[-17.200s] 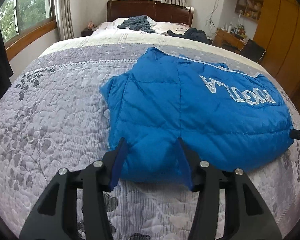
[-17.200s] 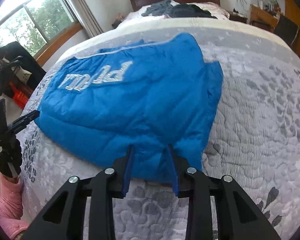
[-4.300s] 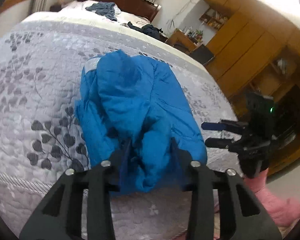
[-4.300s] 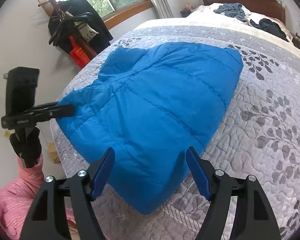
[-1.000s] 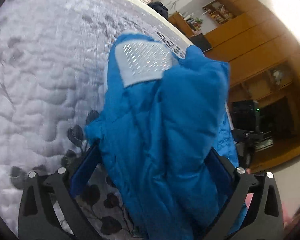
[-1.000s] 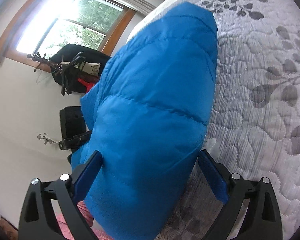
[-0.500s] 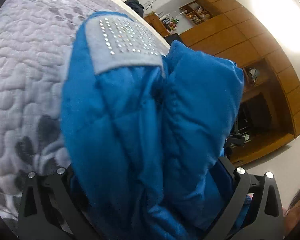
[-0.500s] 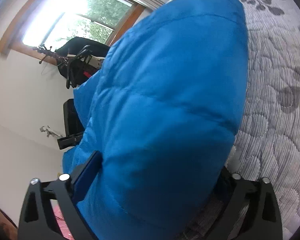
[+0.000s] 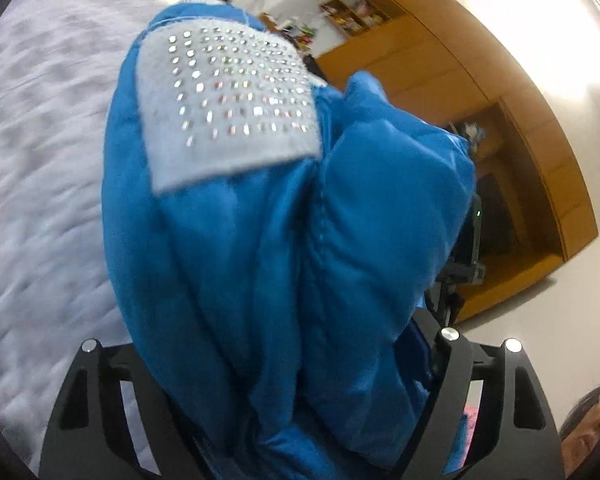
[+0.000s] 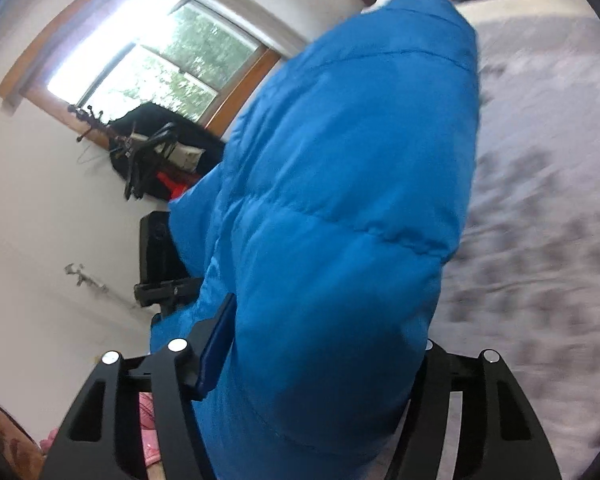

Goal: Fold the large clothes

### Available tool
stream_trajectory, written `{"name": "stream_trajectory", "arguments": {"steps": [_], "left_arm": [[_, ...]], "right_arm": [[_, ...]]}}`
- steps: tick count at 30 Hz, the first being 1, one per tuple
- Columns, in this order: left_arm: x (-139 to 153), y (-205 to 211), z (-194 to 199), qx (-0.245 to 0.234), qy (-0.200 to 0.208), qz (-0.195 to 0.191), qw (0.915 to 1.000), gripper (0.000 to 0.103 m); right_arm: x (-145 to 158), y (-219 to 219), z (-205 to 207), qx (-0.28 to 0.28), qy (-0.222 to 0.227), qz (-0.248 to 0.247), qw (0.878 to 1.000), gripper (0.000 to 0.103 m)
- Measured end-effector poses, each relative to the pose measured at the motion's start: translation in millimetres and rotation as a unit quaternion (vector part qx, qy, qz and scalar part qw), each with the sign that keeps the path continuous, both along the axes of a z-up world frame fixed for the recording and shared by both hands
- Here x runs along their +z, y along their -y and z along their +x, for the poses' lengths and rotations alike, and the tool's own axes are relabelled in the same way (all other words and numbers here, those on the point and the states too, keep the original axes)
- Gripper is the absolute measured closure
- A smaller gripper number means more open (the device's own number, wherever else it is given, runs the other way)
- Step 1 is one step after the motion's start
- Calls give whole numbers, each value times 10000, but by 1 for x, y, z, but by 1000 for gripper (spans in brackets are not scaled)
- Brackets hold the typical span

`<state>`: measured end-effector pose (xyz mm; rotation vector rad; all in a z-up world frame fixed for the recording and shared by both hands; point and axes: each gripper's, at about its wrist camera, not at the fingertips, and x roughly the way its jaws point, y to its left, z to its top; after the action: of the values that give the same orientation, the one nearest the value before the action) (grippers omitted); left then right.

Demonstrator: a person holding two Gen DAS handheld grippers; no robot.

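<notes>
- Since half a second ago the blue jacket has swelled closer to both cameras, and it now hides most of the bed behind it.
- Left claw: wide apart, the bunched jacket sits right between its arms and covers both fingers, so I cannot tell whether it is pressing on the cloth.
- A white patch studded with shiny stones faces up on the near fold of the jacket.
- Right claw: also spread wide, with the puffy quilted side of the jacket filling the gap; one blue finger pad shows at the left edge of the cloth, the other is buried.
- The jacket is bundled in a thick roll over the near part of the bed, between the two claws.
- Surface: a grey quilted bedspread with dark leaf prints, blurred here.
- Room: wooden wardrobes on one side, a window with a wooden frame and a coat rack hung with dark clothes on the other.
</notes>
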<state>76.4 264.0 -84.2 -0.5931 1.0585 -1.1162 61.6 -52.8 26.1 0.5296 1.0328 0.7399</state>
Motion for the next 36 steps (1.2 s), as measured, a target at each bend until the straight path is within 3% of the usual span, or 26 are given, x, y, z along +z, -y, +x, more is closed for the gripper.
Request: {"name": "stream_trajectory", "arguments": {"steps": [4,7,11,15,18,24,28,34,36], "left_arm": [[19,73,20,-213,225,7,9995,25],[19,119,41,-266,290,65,9992,27],[-2,161,69,-245,80,151,9996,28],[-27,185,93,-153,-88,421,9990,28],[-41,184,102,-155,-157,411,9989,27],[-46,170,90,-97,83,496,9987,25],[-31,149,72,79,134,718,9973,24],[8,115,50,540,728,1120,9896,20],[24,111,48,611,875,1138,9878,19]], "right_arm": [[29,61,7,-415,79,-170,9990,39],[32,96,17,-669,37,-321,9972,39],[16,128,37,-924,-165,-425,9947,40],[-19,147,59,-1073,-465,-325,9926,40],[-51,157,71,-1121,-620,-184,9916,37],[-68,165,69,-1097,-564,-169,9922,28],[-58,159,63,-1244,-545,-445,9897,18],[-17,158,27,-1764,-169,-1416,9739,15],[-3,153,15,-1852,7,-1489,9714,15]]}}
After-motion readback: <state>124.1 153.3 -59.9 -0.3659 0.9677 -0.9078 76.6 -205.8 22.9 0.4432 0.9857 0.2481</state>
